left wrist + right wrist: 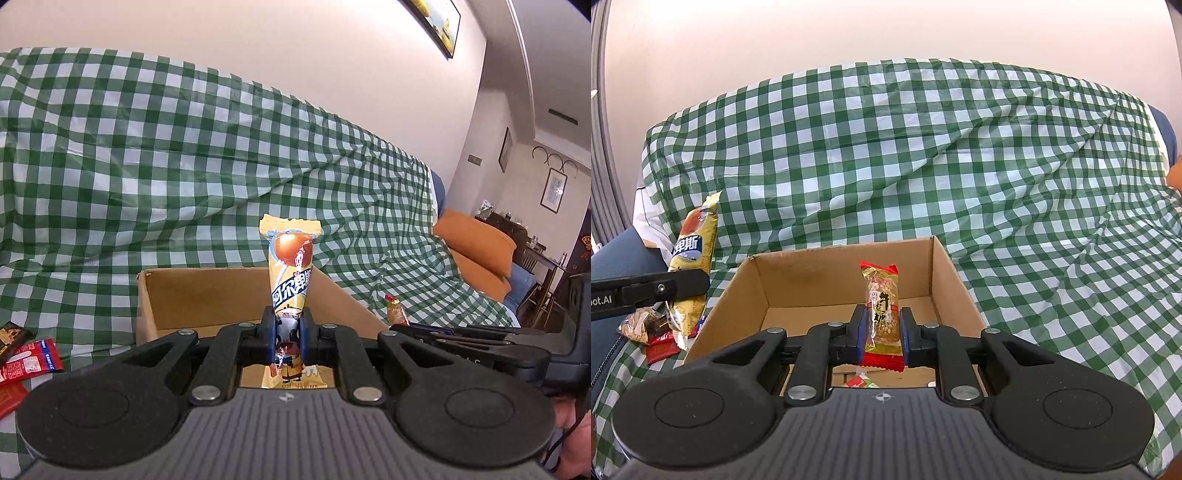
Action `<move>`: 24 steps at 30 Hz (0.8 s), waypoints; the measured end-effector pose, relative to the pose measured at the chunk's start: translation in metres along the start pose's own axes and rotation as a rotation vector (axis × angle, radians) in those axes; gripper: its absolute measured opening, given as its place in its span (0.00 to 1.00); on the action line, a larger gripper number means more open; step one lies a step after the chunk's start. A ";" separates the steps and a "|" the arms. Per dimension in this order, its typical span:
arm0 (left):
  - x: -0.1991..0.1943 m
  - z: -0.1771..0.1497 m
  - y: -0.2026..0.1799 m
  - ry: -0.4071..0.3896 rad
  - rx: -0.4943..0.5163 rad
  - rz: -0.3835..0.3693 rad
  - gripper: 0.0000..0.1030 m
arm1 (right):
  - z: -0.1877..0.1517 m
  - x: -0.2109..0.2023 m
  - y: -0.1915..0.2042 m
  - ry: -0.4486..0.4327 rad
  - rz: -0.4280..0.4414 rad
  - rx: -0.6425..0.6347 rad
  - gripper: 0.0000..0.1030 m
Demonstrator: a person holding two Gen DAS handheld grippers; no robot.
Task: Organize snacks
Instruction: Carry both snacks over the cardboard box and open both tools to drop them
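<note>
Left gripper (287, 334): jaws clamped on a yellow candy wrapper (290, 266), upright at frame centre before the cardboard box (207, 295). Right gripper (882, 332): jaws clamped on a peanut candy bar (882, 314), centre frame over the box. Only in right wrist view: green scrap (860, 382) inside the box. Only in left: red packets (26, 363) lower left, orange cushion (476, 240) right.

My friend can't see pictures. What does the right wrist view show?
The right gripper clamps an upright red-and-gold peanut candy packet over an open brown cardboard box on a green-and-white checked cloth. At left, the left gripper holds a yellow lollipop wrapper.
</note>
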State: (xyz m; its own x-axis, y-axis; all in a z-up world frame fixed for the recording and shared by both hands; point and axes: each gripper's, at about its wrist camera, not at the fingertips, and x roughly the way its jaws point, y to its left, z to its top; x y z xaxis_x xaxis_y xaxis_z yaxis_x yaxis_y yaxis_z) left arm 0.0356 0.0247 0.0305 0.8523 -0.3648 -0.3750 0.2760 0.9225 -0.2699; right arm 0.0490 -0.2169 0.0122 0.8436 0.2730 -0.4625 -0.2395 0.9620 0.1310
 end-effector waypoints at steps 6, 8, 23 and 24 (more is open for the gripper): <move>0.002 0.001 0.000 0.000 0.001 -0.006 0.12 | 0.001 0.003 0.000 0.006 0.004 -0.009 0.18; 0.002 0.000 -0.001 0.000 0.003 -0.008 0.12 | 0.001 0.003 -0.001 0.007 0.006 -0.011 0.18; 0.002 0.000 -0.003 -0.003 0.004 -0.019 0.12 | 0.001 0.003 0.001 0.006 0.008 -0.021 0.18; 0.003 0.000 -0.002 0.006 -0.001 -0.033 0.12 | 0.001 0.003 0.001 0.007 0.008 -0.021 0.18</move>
State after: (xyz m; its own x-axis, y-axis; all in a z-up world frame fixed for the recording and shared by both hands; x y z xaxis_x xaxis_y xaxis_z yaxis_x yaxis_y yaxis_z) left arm 0.0372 0.0215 0.0301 0.8397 -0.3962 -0.3714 0.3039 0.9096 -0.2833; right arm 0.0521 -0.2152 0.0116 0.8384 0.2805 -0.4673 -0.2561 0.9596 0.1165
